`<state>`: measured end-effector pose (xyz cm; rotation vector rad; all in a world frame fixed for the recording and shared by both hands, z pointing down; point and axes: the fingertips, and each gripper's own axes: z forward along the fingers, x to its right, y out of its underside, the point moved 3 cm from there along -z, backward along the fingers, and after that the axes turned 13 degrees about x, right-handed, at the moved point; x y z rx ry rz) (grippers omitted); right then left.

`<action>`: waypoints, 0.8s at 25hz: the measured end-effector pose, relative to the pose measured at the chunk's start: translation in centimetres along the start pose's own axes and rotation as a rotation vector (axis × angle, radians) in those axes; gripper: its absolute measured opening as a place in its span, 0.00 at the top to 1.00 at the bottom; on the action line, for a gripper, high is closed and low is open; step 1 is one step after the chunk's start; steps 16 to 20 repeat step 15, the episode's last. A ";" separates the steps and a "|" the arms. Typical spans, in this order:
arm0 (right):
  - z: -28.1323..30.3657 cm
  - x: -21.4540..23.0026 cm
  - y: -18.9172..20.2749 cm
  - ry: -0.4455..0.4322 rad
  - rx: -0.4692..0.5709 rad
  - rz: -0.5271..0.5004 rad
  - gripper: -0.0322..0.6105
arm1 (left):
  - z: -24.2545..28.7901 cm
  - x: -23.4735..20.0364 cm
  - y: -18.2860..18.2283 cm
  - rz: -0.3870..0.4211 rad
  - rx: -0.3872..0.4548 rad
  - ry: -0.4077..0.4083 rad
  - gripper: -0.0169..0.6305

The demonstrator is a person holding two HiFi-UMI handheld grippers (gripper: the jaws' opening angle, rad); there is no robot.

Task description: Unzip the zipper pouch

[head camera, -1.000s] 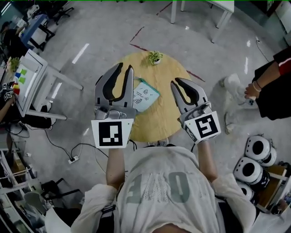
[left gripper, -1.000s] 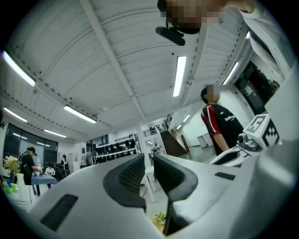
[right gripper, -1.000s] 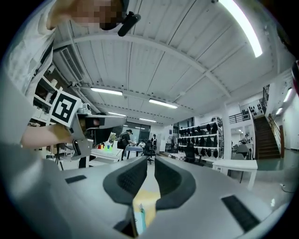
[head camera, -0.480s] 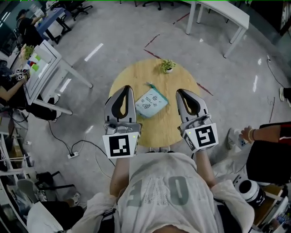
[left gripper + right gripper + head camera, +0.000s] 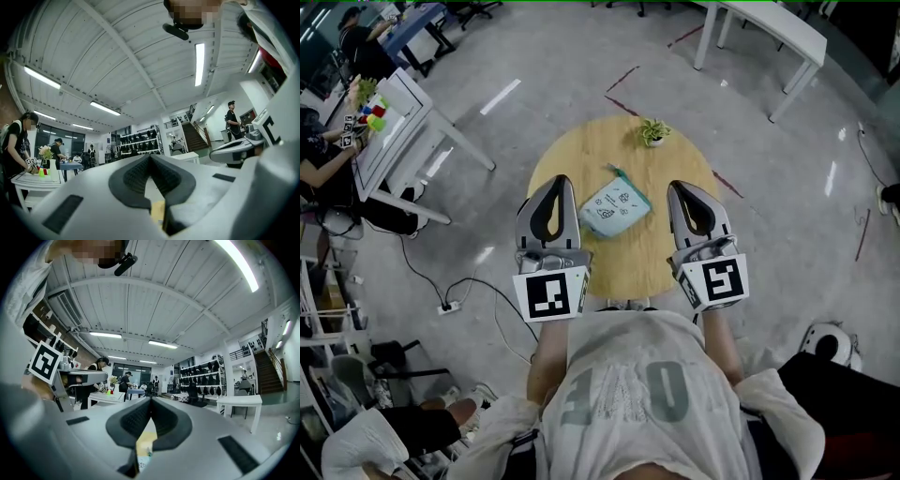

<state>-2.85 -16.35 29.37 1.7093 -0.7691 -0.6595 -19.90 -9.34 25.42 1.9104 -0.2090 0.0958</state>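
A light teal zipper pouch [image 5: 617, 208] with small printed figures lies flat near the middle of the round wooden table [image 5: 581, 155], its zipper pull pointing to the far side. My left gripper [image 5: 558, 181] hovers at the table's near left, just left of the pouch, jaws shut and empty. Off the pouch's right side, my right gripper [image 5: 683, 187] is also shut with nothing in it. Both gripper views face the room and ceiling: the left gripper [image 5: 150, 157] and the right gripper [image 5: 150, 400] each show pads meeting at the tips.
A small potted plant [image 5: 653, 132] stands at the table's far edge. White desks stand at the left [image 5: 412, 112] and far right [image 5: 764, 26]. A power strip with cable [image 5: 443, 306] lies on the floor at the left. People sit at the left and lower left.
Both grippers' jaws have gone from open to shut. The grippers have drawn back from the pouch towards the near edge, and the head view has shifted so the table sits farther off.
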 end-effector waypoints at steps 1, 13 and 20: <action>0.0 0.1 0.0 -0.002 -0.001 -0.002 0.90 | 0.0 0.0 0.1 0.000 -0.004 -0.001 0.93; 0.0 0.7 0.8 0.021 -0.018 0.014 0.90 | 0.5 0.1 0.5 -0.011 -0.007 0.030 0.93; 0.0 0.9 0.9 0.022 -0.020 0.015 0.90 | 0.6 0.2 0.7 -0.013 -0.009 0.035 0.93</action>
